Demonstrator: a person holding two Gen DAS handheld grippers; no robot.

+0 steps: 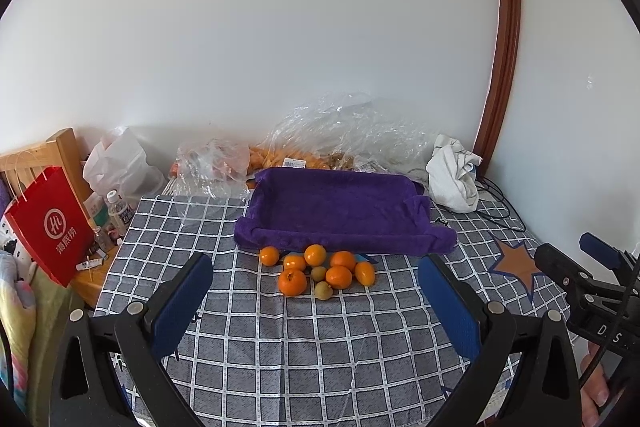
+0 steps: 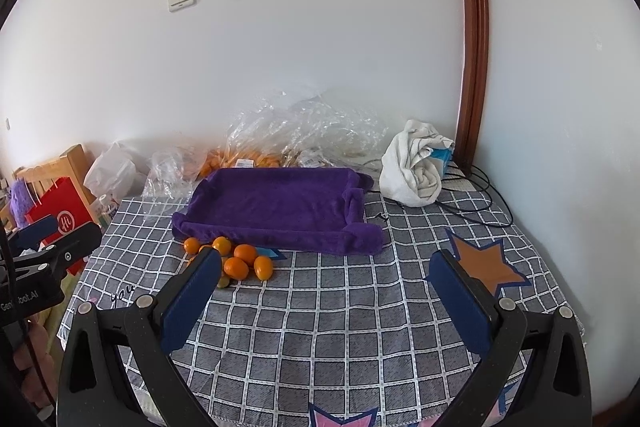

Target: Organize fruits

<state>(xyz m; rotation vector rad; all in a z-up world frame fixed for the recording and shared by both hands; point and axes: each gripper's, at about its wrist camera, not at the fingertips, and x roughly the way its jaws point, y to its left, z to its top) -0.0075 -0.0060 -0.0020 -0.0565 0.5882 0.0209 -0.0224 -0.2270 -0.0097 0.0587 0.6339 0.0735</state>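
A: The checked counter (image 1: 320, 347) is filling the lower half of the frame, and the purple tray (image 1: 340, 211) is sitting at centre, its long side running left to right, nothing in it.

B: And the fruits?

A: The cluster of fruits (image 1: 320, 271) is lying just below the tray's near edge, touching one another, dead ahead of the left gripper (image 1: 316, 287), whose blue pads are standing wide apart, holding nothing.

B: The right gripper (image 2: 324, 275)?

A: Also spread wide and empty; in its view the fruits are sitting left of centre, partly behind its left pad. I'd judge the left nearer. Bare cloth is lying open between gripper and fruit.
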